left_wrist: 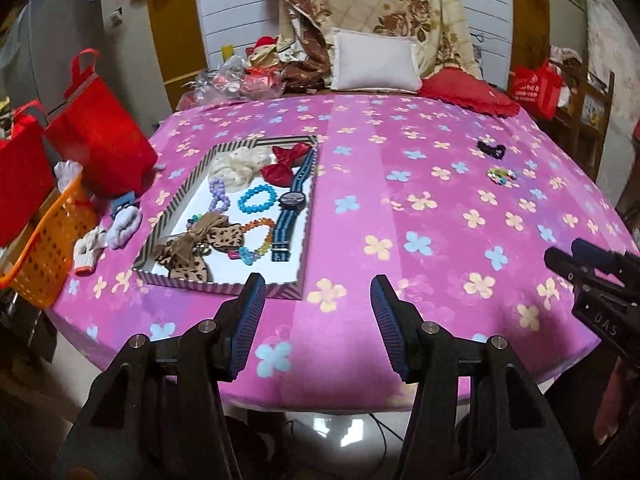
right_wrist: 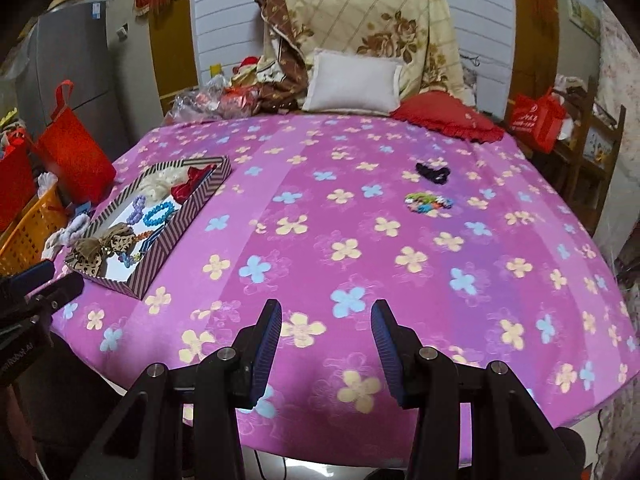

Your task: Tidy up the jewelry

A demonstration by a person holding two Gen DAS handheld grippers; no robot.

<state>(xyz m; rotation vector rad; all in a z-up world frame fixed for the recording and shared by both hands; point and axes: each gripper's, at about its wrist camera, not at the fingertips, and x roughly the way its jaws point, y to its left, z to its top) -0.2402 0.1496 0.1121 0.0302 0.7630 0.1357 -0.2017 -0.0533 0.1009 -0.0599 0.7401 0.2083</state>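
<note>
Fingers [right_wrist: 282, 322] of both grippers spread apart w/ nothing held, over the pink tabletop [right_wrist: 360, 240] w/ striped tray [left_wrist: 308, 216] at left; 2 loose pcs, black scrunchie [right_wrist: 432, 171] and multicolor bracelet [right_wrist: 428, 202], lie ahead-right, nearer right gripper [right_wrist: 326, 342].

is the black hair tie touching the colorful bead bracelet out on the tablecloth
Apart. In the right wrist view, the black hair tie lies farther back than the colorful bead bracelet, with a strip of bare pink tablecloth plainly between them.
</note>
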